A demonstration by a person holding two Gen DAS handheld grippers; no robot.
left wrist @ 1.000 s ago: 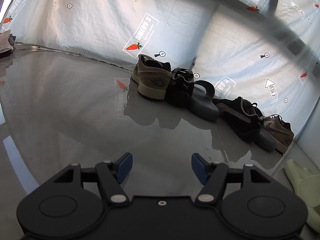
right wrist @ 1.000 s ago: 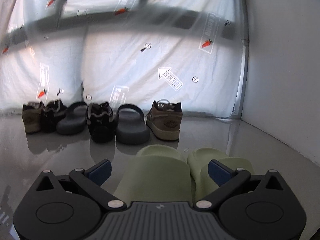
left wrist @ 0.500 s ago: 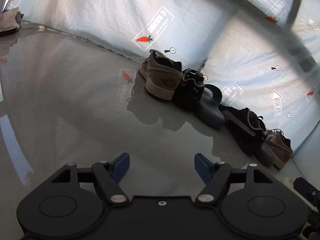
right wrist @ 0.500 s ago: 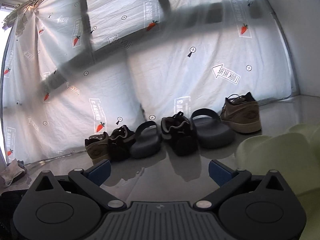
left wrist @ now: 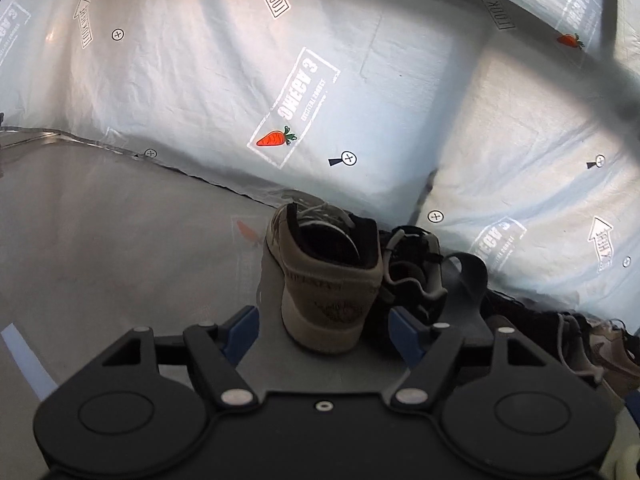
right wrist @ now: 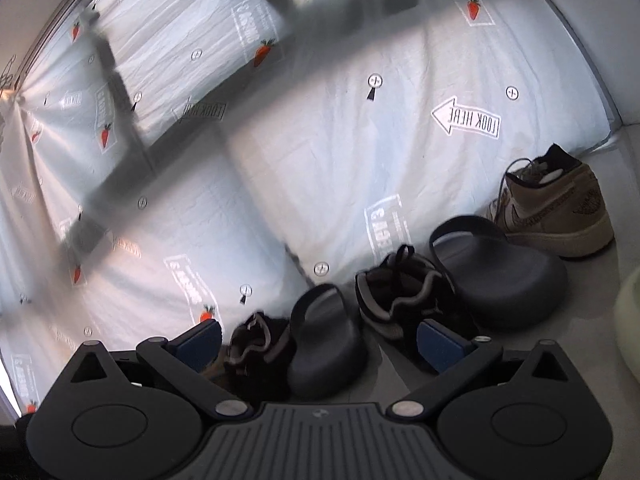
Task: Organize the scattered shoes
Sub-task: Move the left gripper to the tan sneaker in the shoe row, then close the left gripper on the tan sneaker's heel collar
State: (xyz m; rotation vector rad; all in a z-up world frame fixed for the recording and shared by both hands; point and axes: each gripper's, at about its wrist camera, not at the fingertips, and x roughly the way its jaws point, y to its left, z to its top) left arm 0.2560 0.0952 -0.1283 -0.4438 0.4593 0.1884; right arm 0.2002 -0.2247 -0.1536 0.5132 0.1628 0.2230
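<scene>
Shoes lined up along the white printed sheet (left wrist: 224, 80) on a glossy grey floor (left wrist: 100, 220). Left gripper (left wrist: 323, 330) spread wide, empty, heel of the tan sneaker (left wrist: 326, 280) framed between its blue pads, not touching. Beside that sneaker, a black sneaker (left wrist: 412, 268), then a dark grey slide (left wrist: 466, 280). Right gripper (right wrist: 316, 338) also spread wide and empty, low over a dark slide (right wrist: 324, 344) and a black trainer (right wrist: 256, 356). Further right: second black trainer (right wrist: 404, 300), second dark slide (right wrist: 500, 272), second tan sneaker (right wrist: 556, 212) at the row's end. Pale green edge (right wrist: 630, 308) at far right.
</scene>
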